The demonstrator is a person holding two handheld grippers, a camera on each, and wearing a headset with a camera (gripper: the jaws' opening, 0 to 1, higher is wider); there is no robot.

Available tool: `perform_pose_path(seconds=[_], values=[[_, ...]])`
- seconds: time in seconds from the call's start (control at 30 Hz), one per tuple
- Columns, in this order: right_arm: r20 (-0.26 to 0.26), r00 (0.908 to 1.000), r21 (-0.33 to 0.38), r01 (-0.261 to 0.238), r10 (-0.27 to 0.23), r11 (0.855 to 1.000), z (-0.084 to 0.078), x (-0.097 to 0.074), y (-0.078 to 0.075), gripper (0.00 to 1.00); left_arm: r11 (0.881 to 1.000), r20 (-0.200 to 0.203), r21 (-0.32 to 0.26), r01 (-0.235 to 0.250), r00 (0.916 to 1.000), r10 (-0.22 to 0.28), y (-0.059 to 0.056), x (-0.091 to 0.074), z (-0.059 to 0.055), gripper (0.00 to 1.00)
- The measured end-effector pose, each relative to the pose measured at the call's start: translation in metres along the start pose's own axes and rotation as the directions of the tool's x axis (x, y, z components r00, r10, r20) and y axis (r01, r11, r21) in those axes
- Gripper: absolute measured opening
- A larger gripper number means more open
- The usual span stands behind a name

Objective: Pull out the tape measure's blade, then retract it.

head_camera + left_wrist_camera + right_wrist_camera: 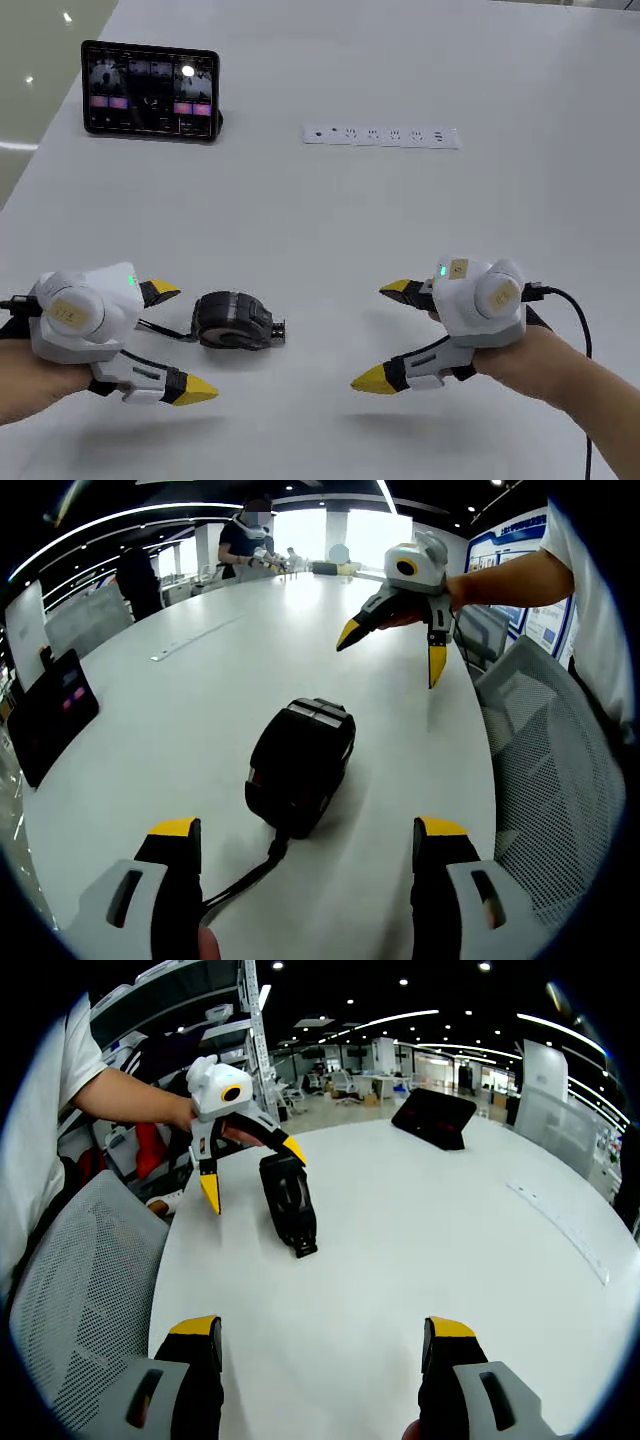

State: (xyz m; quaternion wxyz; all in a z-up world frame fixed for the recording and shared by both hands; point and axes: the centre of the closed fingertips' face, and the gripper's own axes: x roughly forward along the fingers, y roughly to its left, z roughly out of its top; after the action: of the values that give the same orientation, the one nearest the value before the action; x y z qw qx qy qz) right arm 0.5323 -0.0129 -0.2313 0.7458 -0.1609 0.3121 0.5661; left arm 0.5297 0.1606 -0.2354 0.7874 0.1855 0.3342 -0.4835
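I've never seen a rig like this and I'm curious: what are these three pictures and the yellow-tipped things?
No robot here: a person holds a two-jaw gripper in each hand. The flat picture comes from a camera on the person's head, looking down at a white table. The two round pictures come from cameras on the grippers, each looking along its own jaws. The left gripper and right gripper are both open and hold nothing. A black tape measure lies between them, nearer the left one. Farther back are a tablet and a power strip.
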Motion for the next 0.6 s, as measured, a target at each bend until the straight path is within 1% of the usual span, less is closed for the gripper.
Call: perform_pose_path(seconds=[0.13, 0.23, 0.3, 0.47, 0.6], values=[[-0.003, 1.0, -0.002, -0.005, 0.005, 1.0, -0.001, 0.001, 0.001, 0.61, 1.0, -0.007, 0.008, 0.003, 1.0, -0.003, 0.001, 0.002, 0.0, 0.82], [-0.007, 0.9999, -0.003, -0.011, 0.011, 1.0, 0.0, 0.003, 0.001, 0.61, 1.0, -0.021, 0.03, 0.007, 0.9998, -0.006, 0.002, 0.003, -0.001, 0.75], [-0.008, 0.9998, -0.003, -0.015, 0.015, 1.0, 0.0, 0.004, 0.002, 0.61, 0.999, -0.027, 0.033, 0.006, 0.9996, -0.005, 0.003, 0.005, 0.0, 0.71], [-0.009, 0.9997, -0.008, -0.023, 0.023, 1.0, 0.002, 0.008, 0.003, 0.61, 0.998, -0.044, 0.052, 0.022, 0.9989, -0.019, 0.005, 0.008, 0.001, 0.62], [-0.011, 0.9995, -0.015, -0.03, 0.03, 0.999, 0.004, 0.01, 0.003, 0.61, 0.998, -0.056, 0.06, 0.022, 0.9983, -0.018, 0.009, 0.011, 0.003, 0.59]])
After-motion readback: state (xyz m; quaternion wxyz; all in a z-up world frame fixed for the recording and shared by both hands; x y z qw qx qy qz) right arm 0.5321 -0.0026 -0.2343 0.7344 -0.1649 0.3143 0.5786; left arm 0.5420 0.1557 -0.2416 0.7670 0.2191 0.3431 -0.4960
